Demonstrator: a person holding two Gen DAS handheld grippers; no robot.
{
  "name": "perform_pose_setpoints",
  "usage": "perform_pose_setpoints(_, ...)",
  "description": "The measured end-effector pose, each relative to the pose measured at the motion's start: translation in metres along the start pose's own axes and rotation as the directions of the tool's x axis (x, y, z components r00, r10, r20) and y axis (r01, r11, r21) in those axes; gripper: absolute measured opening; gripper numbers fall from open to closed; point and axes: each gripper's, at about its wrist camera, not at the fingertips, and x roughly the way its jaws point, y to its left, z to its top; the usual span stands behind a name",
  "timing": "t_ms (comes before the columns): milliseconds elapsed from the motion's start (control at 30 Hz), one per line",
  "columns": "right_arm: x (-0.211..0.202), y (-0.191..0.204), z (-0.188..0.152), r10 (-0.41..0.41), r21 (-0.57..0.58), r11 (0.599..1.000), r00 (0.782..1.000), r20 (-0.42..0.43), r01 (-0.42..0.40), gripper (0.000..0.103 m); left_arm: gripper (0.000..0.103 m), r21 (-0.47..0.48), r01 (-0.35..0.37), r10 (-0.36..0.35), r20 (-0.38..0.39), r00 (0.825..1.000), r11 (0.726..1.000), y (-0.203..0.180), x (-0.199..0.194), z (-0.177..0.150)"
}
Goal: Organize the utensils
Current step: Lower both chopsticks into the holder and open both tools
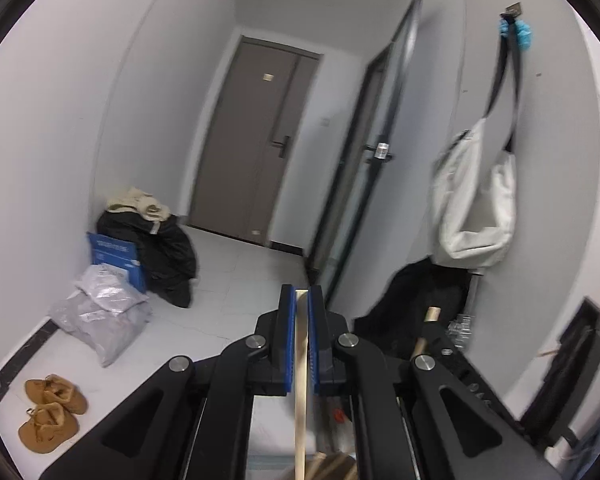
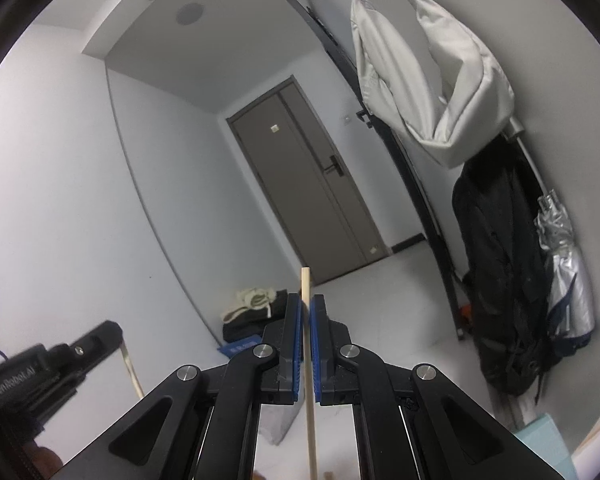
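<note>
I had each gripper clamped on a thin wooden stick: the left gripper (image 1: 302, 300) held one stick (image 1: 301, 380), the right gripper (image 2: 305, 308) another (image 2: 309, 400). Both seemed light, stiff and smooth, so I judged a mid-shaft grip safest. Far off stood a grey door (image 1: 256, 140).
</note>
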Motion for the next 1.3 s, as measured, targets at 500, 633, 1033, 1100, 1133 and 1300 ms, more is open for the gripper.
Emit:
perform_pose_setpoints(500, 0.022, 0.000, -0.029, 0.001, -0.034, 0.999, 1.000, 0.018, 0.000, 0.004, 0.002, 0.027, 0.018, -0.018, 0.013, 1.000, 0.999, -0.001, 0.015, -0.019)
perform_pose_setpoints(633, 0.019, -0.007, -0.031, 0.000, 0.003, 1.000, 1.000, 0.024, 0.000, 0.004, 0.002, 0.028, 0.017, -0.017, 0.011, 1.000, 0.999, -0.001, 0.014, -0.020)
perform_pose_setpoints(1033, 0.002, -0.011, -0.036, -0.099, 0.113, 0.990, 0.987, 0.125, 0.085, 0.004, 0.002, 0.066, 0.019, -0.020, 0.014, 1.000, 0.998, -0.006, 0.006, -0.029)
perform_pose_setpoints(1100, 0.002, -0.011, -0.038, -0.104, 0.114, 0.989, 0.988, 0.116, 0.091, 0.004, 0.002, 0.056, 0.024, -0.025, 0.009, 1.000, 0.998, -0.004, 0.005, -0.029)
perform_pose_setpoints(1133, 0.001, -0.010, -0.040, -0.106, 0.109, 0.990, 0.988, 0.115, 0.093, 0.004, 0.002, 0.049, 0.029, -0.030, 0.004, 1.000, 0.998, -0.003, 0.004, -0.029)
perform_pose_setpoints(1300, -0.003, -0.005, -0.047, -0.096, 0.067, 0.994, 0.990, 0.105, 0.089, 0.004, 0.002, 0.040, 0.032, -0.031, -0.007, 0.999, 0.999, -0.001, -0.001, -0.030)
